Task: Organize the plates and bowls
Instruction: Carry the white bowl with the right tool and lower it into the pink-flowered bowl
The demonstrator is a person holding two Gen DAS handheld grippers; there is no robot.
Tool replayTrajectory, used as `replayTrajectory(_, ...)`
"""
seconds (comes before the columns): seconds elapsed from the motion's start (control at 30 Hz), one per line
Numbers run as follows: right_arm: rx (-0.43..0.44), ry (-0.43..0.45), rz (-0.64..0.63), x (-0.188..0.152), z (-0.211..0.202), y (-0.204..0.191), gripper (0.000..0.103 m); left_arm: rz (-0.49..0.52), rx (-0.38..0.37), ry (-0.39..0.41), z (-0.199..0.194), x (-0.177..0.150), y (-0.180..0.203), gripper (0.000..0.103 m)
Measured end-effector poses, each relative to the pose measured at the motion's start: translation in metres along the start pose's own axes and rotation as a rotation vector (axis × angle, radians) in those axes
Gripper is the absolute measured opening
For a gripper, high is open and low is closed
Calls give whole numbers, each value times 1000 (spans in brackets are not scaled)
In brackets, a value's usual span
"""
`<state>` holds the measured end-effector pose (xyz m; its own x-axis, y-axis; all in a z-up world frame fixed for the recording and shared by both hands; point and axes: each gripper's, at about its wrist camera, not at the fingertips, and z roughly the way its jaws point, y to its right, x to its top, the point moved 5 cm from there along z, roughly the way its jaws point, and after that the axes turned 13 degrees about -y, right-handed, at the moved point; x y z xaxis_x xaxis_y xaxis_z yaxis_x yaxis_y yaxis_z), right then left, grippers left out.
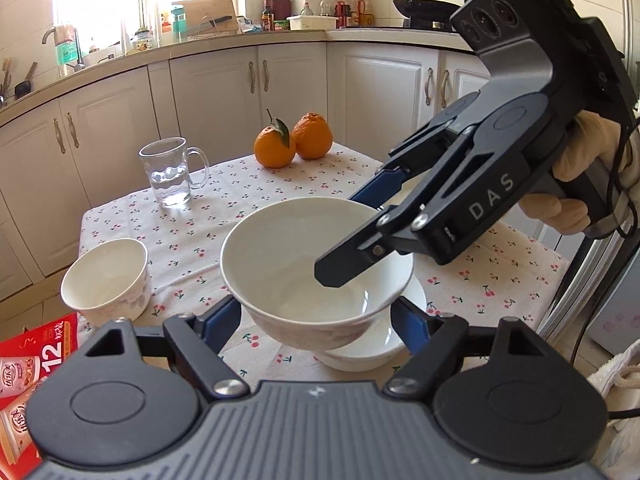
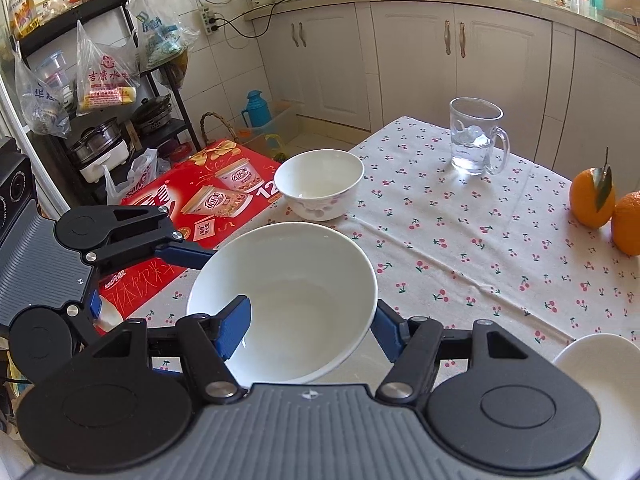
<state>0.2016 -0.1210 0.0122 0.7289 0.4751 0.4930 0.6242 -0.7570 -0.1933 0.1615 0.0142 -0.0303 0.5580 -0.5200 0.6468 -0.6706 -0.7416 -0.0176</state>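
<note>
right gripper (image 2: 304, 332) clamps the big bowl's (image 1: 312, 264) right rim, mouth tilted up-left; left gripper (image 1: 320, 320) half-wide, straddling it.

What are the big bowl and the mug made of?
Big bowl: probably glazed ceramic, since it is white, smooth and shiny with bright glints. Mug: looks like clear glass, because you can see the water and tablecloth through it.
</note>
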Motion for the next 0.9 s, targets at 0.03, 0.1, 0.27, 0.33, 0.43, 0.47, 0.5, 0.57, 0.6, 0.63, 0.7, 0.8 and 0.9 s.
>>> replayTrajectory(0.03, -3, 2, 8, -2, -2, 2, 72, 3, -6, -2, 2, 1, 2, 82)
replayTrajectory(0.1, -12, 4, 20, -7, -4, 7, 73, 9, -18, -6, 6, 3, 6, 82)
replayTrajectory(0.27, -22, -1, 47, -17, -4, 16, 73, 11, -45, -28, 17, 4, 11, 82)
replayTrajectory(0.33, -21, -4, 56, -21, -3, 18, 73, 10, -51, -36, 20, 4, 13, 82)
replayTrajectory(0.43, -21, -10, 66, -24, 1, 22, 73, 6, -59, -46, 25, 3, 14, 81)
replayTrajectory(0.47, -21, -12, 68, -25, 2, 23, 73, 5, -61, -50, 26, 2, 14, 82)
replayTrajectory(0.5, -21, -15, 71, -25, 3, 23, 73, 4, -62, -53, 27, 2, 15, 82)
replayTrajectory(0.57, -19, -18, 76, -27, 5, 25, 73, 5, -65, -60, 29, 1, 15, 82)
replayTrajectory(0.6, -17, -21, 79, -28, 7, 26, 73, 4, -67, -62, 30, 1, 15, 82)
replayTrajectory(0.63, -17, -23, 81, -28, 8, 26, 73, 4, -69, -64, 31, 1, 15, 82)
replayTrajectory(0.7, -18, -27, 81, -30, 9, 27, 73, 4, -72, -69, 32, 0, 15, 82)
replayTrajectory(0.8, -15, -29, 86, -32, 10, 27, 73, 4, -74, -76, 35, 0, 15, 82)
replayTrajectory(0.9, -15, -32, 88, -33, 12, 27, 73, 5, -75, -81, 37, -1, 15, 82)
